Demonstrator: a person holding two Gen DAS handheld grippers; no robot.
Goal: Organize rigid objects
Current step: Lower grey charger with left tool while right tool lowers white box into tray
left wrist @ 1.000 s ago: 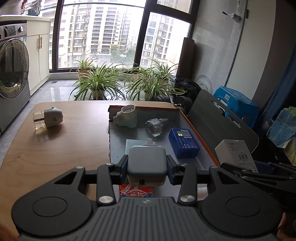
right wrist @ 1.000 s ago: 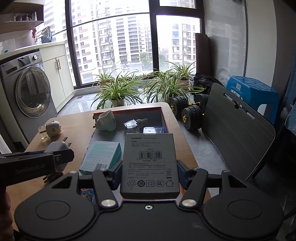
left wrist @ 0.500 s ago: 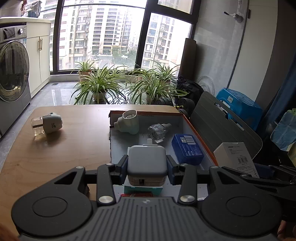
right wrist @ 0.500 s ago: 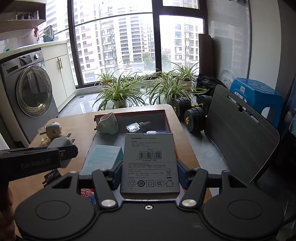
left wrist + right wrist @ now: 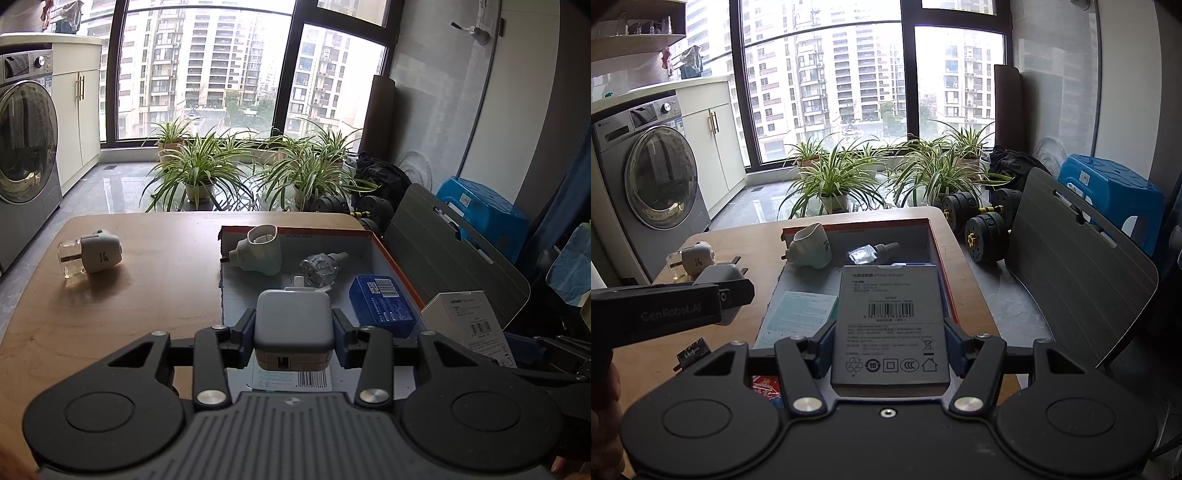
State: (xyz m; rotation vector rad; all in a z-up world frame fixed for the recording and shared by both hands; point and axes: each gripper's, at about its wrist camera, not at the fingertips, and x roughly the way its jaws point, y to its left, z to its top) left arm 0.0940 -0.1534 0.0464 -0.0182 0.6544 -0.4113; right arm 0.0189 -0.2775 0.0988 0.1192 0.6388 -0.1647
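- The left gripper [image 5: 294,330] has its jaws clamped on a grey square power adapter [image 5: 293,320], held above the near part of the shallow box [image 5: 391,258] with the orange rim.
- Compared with one second ago, this adapter has moved up and a little forward: the teal-edged carton [image 5: 291,378] under it now shows its barcode, where before red printed cards were seen there.
- The right gripper [image 5: 886,350] has its jaws clamped on a flat grey power adapter carton [image 5: 890,328], label side up. It has risen too, and it stays over the box at the 3 o'clock side.
- In my judgement both things are in transport and not yet put down; a free place in the box must be chosen next.
- Inside the box, at 12 o'clock from the left gripper, lie a pale green plug-in diffuser [image 5: 258,251] and a clear refill bottle [image 5: 319,264]; at 2 o'clock lies a blue box [image 5: 382,304].
- On the wooden surface [image 5: 147,295], at 10 o'clock and well apart from the box, a white plug-in diffuser [image 5: 92,254] with its glass bottle lies on its side. It seems not yet sorted.
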